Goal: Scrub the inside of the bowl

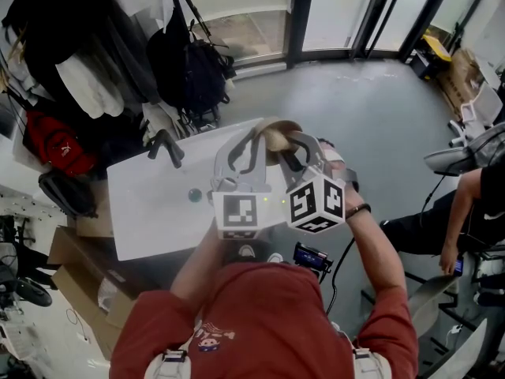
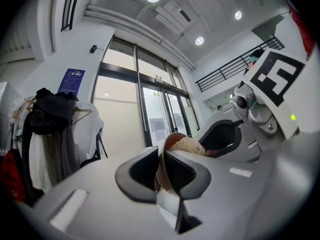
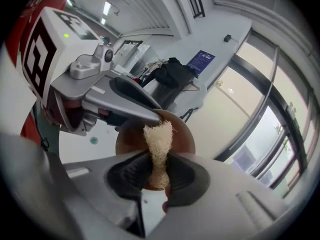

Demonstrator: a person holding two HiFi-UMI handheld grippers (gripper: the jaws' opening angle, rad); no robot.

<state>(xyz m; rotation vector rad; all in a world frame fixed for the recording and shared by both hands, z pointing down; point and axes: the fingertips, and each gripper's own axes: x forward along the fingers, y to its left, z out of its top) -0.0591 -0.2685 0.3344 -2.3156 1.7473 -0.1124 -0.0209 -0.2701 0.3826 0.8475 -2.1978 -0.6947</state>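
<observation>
From your head view, you hold the bowl (image 1: 276, 135) up at mid-frame above the white table (image 1: 150, 212). The left gripper (image 1: 251, 144) reaches it from the lower left and the right gripper (image 1: 298, 147) from the lower right. That view shows where things sit but not how the jaws stand, because the marker cubes cover much of both tools.

The left gripper view settles its side. Its jaws pinch the bowl's wall edge-on at frame centre, one pad on each face, so the bowl shows only as a thin brown sliver. Just right of it, a pale scrubber (image 2: 187, 145) peeks over the rim.

The right gripper view gives you what the others lack. The bowl's brown inside faces the camera, and the right jaws are clamped on the scrubber's lower end. Its frayed top stands in front of that inside, just under the left gripper's finger at the rim, though contact can't be judged. A green dot (image 3: 94, 140) on the table shows at centre left there. Only the head view shows the coats (image 1: 87, 69) hanging at upper left.
</observation>
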